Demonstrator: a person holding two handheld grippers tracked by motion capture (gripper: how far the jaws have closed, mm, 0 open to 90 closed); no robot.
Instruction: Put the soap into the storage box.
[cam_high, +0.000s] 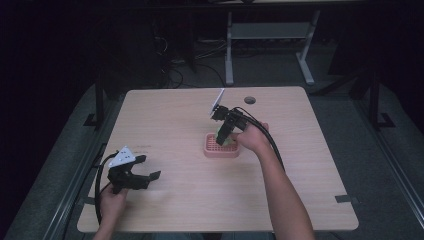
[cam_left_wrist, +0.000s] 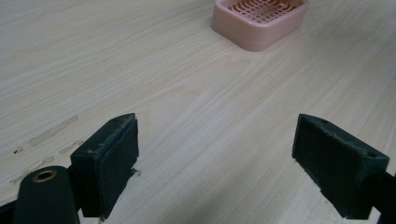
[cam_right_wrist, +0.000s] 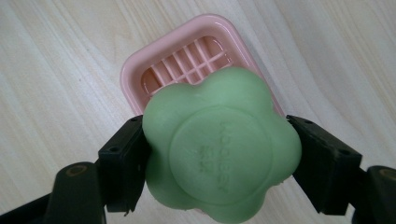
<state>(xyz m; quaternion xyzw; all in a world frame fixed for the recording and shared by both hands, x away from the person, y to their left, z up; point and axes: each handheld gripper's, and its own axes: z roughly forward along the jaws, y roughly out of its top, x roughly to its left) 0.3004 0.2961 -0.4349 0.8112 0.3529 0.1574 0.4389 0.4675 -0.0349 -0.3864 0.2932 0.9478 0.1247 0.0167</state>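
A green flower-shaped soap (cam_right_wrist: 219, 144) is clamped between the jaws of my right gripper (cam_right_wrist: 217, 161), just above a pink slatted soap dish (cam_right_wrist: 187, 58). In the high view the right gripper (cam_high: 223, 137) points down into the pink dish (cam_high: 212, 151) at the table's middle, and a sliver of green soap (cam_high: 228, 142) shows by the hand. My left gripper (cam_high: 152, 177) rests near the front left of the table, jaws wide apart with nothing between them. In the left gripper view, that gripper (cam_left_wrist: 215, 154) faces the pink dish (cam_left_wrist: 259, 21) far ahead.
The wooden table (cam_high: 175, 115) has a round cable hole (cam_high: 250, 100) near its far edge. Cables trail from both grippers. A metal desk frame (cam_high: 270, 35) stands on the dark floor beyond the table.
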